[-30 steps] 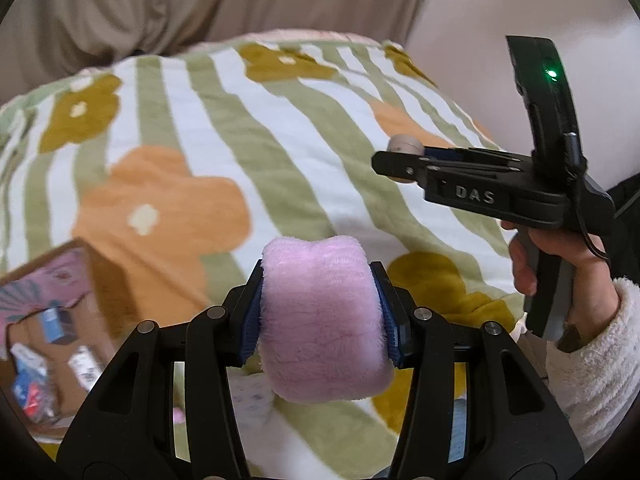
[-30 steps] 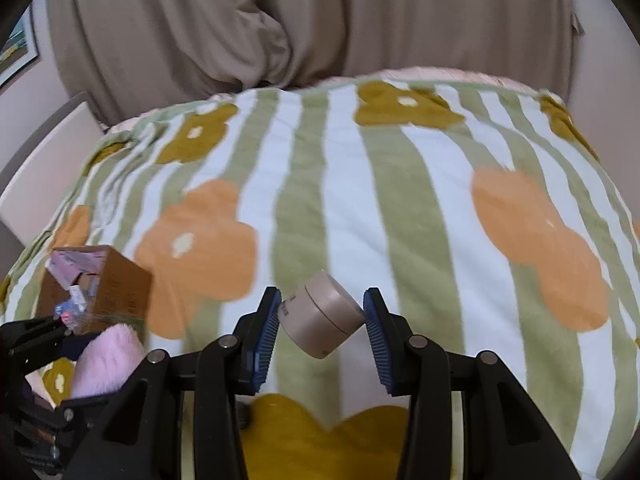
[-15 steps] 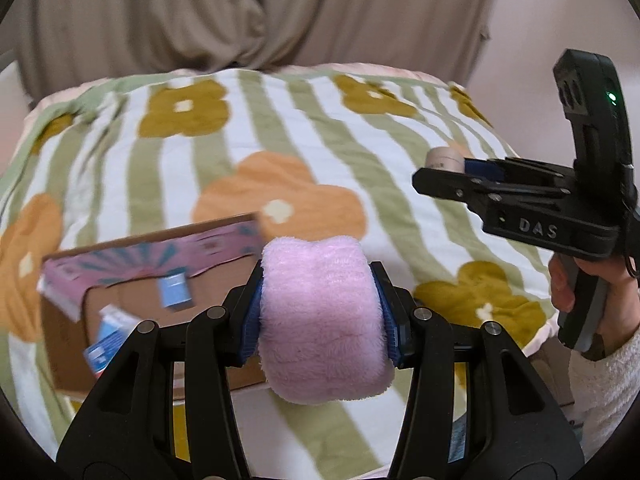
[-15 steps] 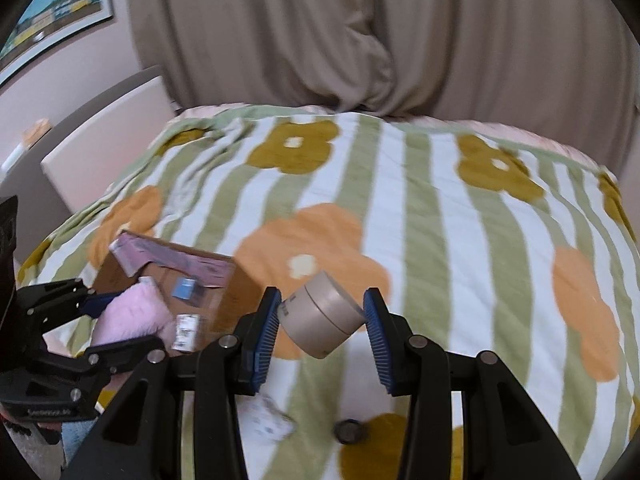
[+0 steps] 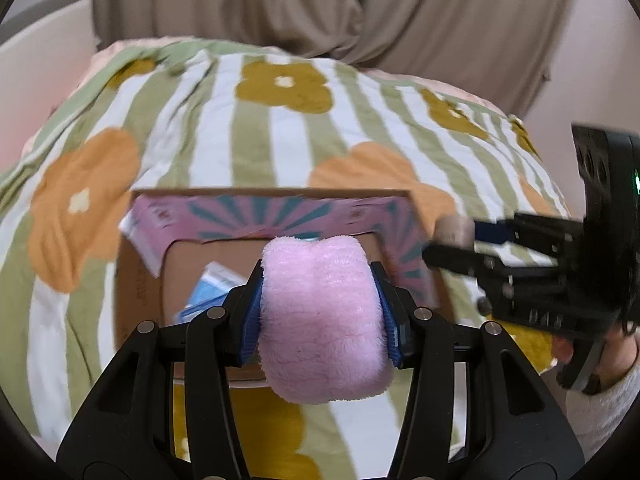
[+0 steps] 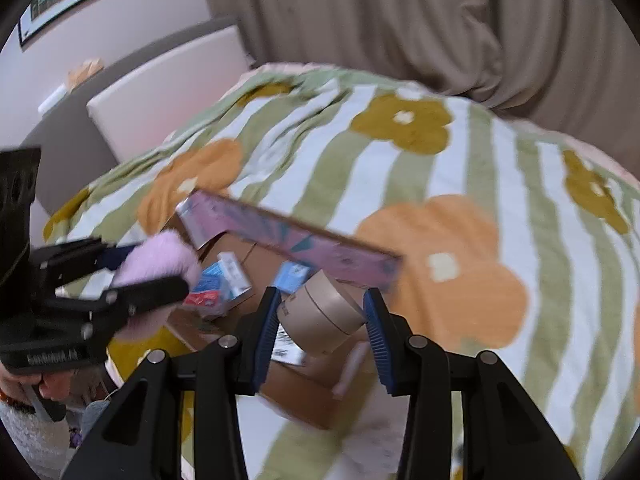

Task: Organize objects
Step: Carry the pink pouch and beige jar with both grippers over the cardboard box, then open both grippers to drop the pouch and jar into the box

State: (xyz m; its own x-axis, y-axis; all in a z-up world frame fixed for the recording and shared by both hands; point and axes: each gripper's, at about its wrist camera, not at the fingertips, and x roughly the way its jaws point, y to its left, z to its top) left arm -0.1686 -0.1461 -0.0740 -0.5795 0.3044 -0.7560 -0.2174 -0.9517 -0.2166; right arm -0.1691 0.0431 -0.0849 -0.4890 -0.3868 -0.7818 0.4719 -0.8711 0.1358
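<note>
Two loads hover over the open cardboard box [image 5: 138,300]: my left gripper [image 5: 320,312] clamps the pink plush roll [image 5: 320,320] at frame centre; my right gripper [image 6: 322,320] pinches the beige jar [image 6: 324,316], box just beyond both.

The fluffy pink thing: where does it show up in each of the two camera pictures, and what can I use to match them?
Left wrist view: the fluffy pink thing fills the lower centre, squeezed in the left gripper.
Right wrist view: it sits at the left edge, partly hidden behind that same gripper, seen from the side.
Shared landmark: the open cardboard box with the pink patterned flap, lying on the flowered blanket.
</note>
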